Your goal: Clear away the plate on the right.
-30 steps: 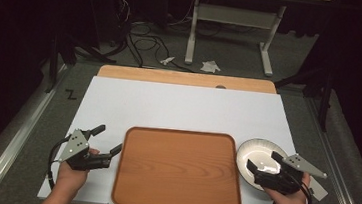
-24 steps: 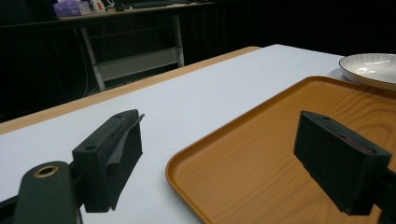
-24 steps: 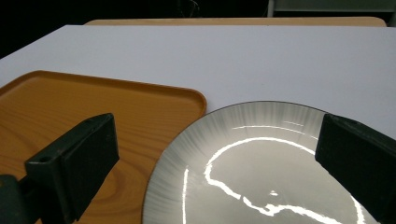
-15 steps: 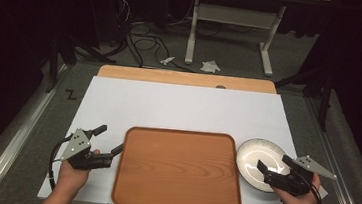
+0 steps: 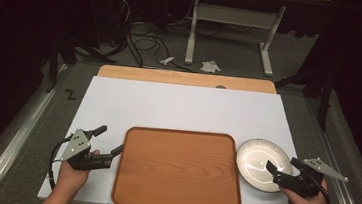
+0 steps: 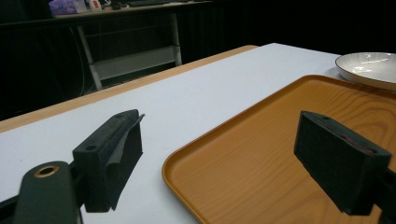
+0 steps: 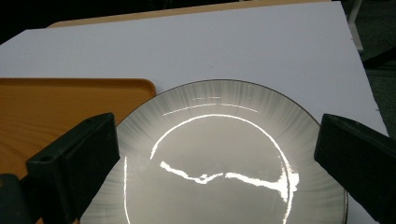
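A shiny white plate (image 5: 258, 162) with a thin dark rim lies on the white table, just right of an orange wooden tray (image 5: 180, 169). My right gripper (image 5: 282, 164) is open at the plate's near right edge. In the right gripper view its jaws stand wide on either side of the plate (image 7: 219, 140), touching nothing. My left gripper (image 5: 110, 139) is open at the tray's left edge. In the left gripper view the right jaw hangs over the tray (image 6: 280, 135) and the left jaw is over bare table. The tray holds nothing.
The white tabletop (image 5: 183, 107) stretches away behind the tray, ending in a wooden strip (image 5: 186, 78) at the far edge. Beyond it are a dark floor with cables (image 5: 140, 33) and a white desk frame (image 5: 232, 16).
My right gripper has drawn back to the right, off the middle of the plate toward its near right edge. The left gripper, plate and tray have stayed put.
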### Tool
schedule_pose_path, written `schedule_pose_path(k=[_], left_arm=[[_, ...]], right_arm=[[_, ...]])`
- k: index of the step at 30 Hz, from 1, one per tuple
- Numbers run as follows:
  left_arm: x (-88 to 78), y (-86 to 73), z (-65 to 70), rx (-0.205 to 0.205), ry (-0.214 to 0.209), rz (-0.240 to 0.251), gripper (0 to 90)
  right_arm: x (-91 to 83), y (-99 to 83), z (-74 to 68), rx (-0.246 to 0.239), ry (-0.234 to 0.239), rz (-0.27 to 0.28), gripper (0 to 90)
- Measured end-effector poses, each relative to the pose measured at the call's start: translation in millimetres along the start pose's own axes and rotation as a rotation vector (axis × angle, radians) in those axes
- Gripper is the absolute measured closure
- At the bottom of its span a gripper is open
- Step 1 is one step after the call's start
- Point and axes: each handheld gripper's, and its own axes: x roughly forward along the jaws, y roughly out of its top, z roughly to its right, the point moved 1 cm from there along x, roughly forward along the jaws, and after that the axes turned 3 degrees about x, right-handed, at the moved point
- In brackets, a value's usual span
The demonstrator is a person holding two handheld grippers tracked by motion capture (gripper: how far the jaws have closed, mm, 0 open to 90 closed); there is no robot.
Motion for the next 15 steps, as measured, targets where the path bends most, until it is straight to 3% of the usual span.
schedule_pose_path(k=[15], left_arm=[[1.6,-0.6,1.6,0.009,-0.007,-0.008,16.1]], right_arm=[[3.1,-7.2,12.6,0.078,-0.026,-0.044,2.0]])
